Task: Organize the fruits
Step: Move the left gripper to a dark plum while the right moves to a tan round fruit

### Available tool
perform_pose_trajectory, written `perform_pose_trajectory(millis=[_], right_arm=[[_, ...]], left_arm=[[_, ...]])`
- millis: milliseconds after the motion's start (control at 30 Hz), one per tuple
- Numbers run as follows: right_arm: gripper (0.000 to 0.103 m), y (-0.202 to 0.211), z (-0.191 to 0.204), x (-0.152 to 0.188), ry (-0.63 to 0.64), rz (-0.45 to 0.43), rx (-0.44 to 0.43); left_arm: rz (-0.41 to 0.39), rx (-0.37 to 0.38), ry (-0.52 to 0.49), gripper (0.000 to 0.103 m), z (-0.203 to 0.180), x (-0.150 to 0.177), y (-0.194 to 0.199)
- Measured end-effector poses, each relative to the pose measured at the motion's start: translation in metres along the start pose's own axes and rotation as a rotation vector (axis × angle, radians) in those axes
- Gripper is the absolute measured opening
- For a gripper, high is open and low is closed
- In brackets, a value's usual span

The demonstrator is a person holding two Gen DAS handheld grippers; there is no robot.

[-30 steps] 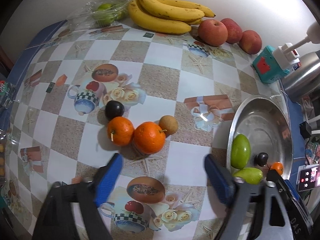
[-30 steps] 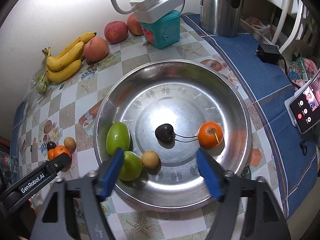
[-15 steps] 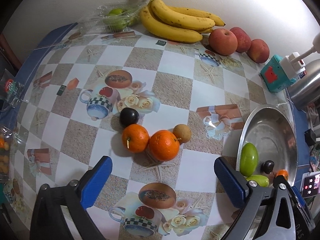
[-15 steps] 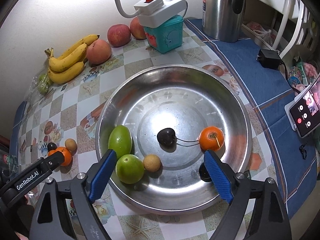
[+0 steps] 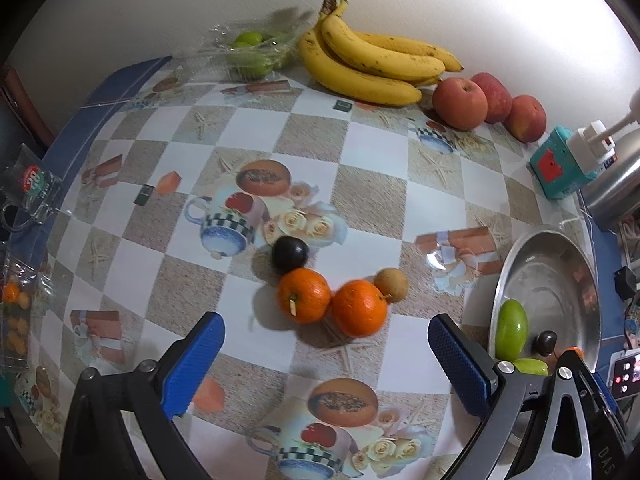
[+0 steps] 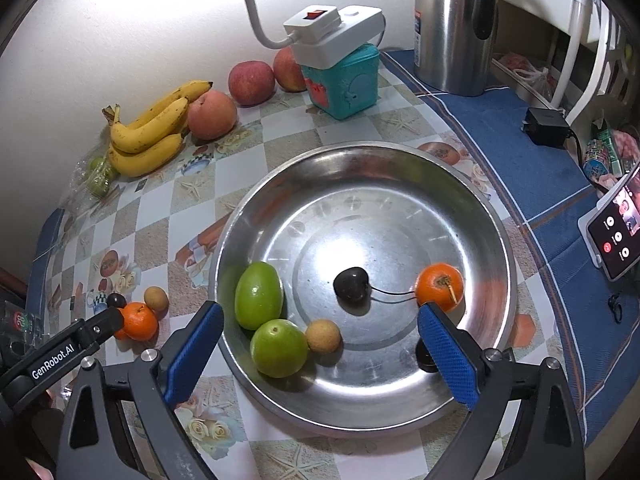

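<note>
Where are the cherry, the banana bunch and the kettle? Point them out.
cherry [image 6: 351,289], right wrist view, middle of its dark body
banana bunch [image 5: 370,65], left wrist view, middle banana's peel
kettle [image 6: 454,28], right wrist view, steel side

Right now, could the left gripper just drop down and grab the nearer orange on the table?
Probably yes. The left gripper is wide open and empty, and the nearer orange lies just ahead with bare tablecloth between. The second orange touches it, so a jaw may bump that.

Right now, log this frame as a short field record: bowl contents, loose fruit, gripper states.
bowl: two green fruits, a dark cherry, a small orange, a small tan fruit
loose on table: two oranges, dark fruit, tan fruit
left gripper: open, empty
right gripper: just been opening, empty, over the bowl
</note>
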State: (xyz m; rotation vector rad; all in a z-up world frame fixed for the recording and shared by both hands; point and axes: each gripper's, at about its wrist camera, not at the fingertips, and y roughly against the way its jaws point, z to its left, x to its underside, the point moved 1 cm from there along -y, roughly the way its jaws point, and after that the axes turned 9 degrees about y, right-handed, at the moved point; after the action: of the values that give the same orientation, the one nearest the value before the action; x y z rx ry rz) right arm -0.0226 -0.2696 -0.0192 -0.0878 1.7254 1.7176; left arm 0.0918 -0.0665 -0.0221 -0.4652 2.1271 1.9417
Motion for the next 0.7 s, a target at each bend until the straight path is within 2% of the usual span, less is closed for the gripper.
perform_pose_trajectory(millis=[167,300,700], right_arm=[[0.098,-0.003,0.011,-0.002,0.030,0.002,-0.020],[0.098,-0.004,0.024,-0.003,0.044,-0.006,-0.071],[0.098,-0.004,0.093,-0.006,0.165,-0.030,-0.196]], left_arm=[[-0.028,-0.023,0.039,0.103,0.022,-0.011,0.004],[-0.046,-0.042,0.096,0.103,0.046,-0.022,0.006],[-0.054,-0.040,0.198,0.103,0.092,-0.052,0.005]])
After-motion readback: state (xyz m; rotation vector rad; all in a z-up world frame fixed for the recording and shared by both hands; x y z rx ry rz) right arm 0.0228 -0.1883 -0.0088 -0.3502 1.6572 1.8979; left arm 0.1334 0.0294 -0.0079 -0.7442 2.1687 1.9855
